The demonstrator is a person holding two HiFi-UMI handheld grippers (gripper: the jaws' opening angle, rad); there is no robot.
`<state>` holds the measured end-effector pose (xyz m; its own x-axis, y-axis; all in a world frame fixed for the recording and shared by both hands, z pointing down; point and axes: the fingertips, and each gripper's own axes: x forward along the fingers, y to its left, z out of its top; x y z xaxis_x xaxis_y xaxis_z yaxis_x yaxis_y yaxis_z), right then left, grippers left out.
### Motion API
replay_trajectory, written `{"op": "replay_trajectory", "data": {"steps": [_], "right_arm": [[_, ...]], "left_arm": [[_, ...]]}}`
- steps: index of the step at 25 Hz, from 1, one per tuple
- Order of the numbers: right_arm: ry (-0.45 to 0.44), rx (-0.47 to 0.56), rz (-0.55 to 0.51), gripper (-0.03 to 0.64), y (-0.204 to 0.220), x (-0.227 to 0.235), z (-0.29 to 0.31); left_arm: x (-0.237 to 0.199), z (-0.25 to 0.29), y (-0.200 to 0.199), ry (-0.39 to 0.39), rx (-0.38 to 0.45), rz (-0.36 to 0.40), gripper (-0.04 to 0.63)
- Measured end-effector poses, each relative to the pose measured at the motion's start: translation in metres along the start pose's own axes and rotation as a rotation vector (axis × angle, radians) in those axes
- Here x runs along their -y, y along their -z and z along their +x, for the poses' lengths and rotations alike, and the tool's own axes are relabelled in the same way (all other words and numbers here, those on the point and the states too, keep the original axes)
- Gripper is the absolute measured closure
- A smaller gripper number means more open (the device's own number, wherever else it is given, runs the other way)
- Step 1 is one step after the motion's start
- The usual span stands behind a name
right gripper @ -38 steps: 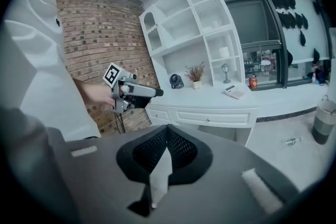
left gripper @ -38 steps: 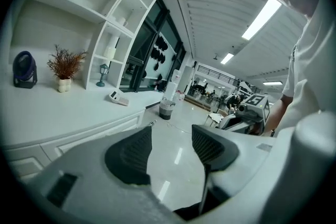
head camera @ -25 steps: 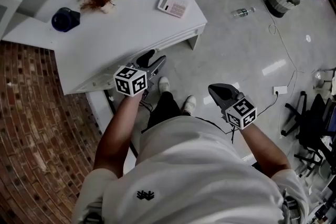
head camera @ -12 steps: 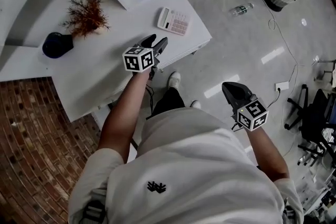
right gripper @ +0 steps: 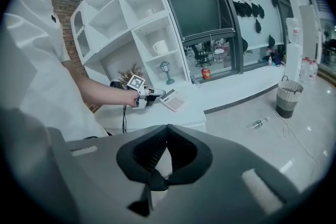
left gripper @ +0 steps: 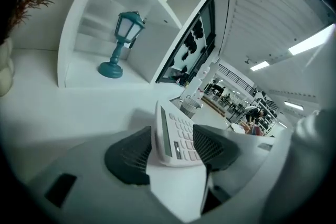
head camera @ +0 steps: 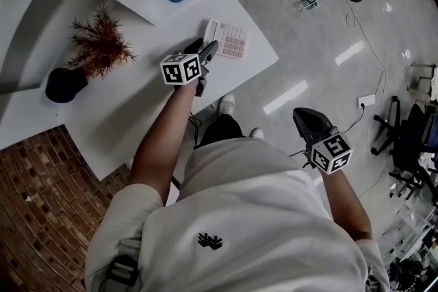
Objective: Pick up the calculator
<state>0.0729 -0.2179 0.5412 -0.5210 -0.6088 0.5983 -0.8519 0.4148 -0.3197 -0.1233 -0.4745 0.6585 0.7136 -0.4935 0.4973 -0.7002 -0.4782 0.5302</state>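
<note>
The left hand-held gripper [head camera: 206,46] is spread, its jaws flanking the near end of the calculator [head camera: 230,40] on the bench [head camera: 130,113] (white, right side). The right hand-held gripper [head camera: 305,117], pressed together, hangs above the floor [head camera: 321,44].

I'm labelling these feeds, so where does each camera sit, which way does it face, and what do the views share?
Head view: on the person's head, facing steeply down at the desk; shows torso, left arm, left gripper, right gripper.
Left gripper view: rides the left gripper, looking along its open jaws at the calculator and a shelf lamp.
Right gripper view: rides the right gripper, past its shut jaws toward the desk; shows the left arm.
Shared: all three show the calculator.
</note>
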Motion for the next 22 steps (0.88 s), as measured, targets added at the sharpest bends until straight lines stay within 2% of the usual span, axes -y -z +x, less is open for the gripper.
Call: {"op": "replay_trajectory", "data": {"steps": [5,10,13,16,22], "right_arm": [[0.03,-0.011,0.032,0.606,-0.004,0.008,0.01],[0.047,-0.017,0.03,0.606,-0.006,0.014,0.014],[0.051,-0.014,0.034,0.606,-0.007,0.016,0.014],[0.053,-0.013,0.036,0.606,-0.006,0.017,0.014],[0.06,-0.01,0.042,0.606,-0.002,0.023,0.007]], "left_arm": [[-0.014,0.016,-0.002,0.019,-0.019,-0.027,0.355],[-0.011,0.029,-0.009,0.047,-0.018,-0.034,0.416],[-0.011,0.034,-0.007,0.032,-0.047,-0.026,0.516],[-0.009,0.036,-0.006,0.052,-0.048,-0.063,0.527],[-0.006,0.032,-0.01,0.075,0.004,-0.134,0.549]]}}
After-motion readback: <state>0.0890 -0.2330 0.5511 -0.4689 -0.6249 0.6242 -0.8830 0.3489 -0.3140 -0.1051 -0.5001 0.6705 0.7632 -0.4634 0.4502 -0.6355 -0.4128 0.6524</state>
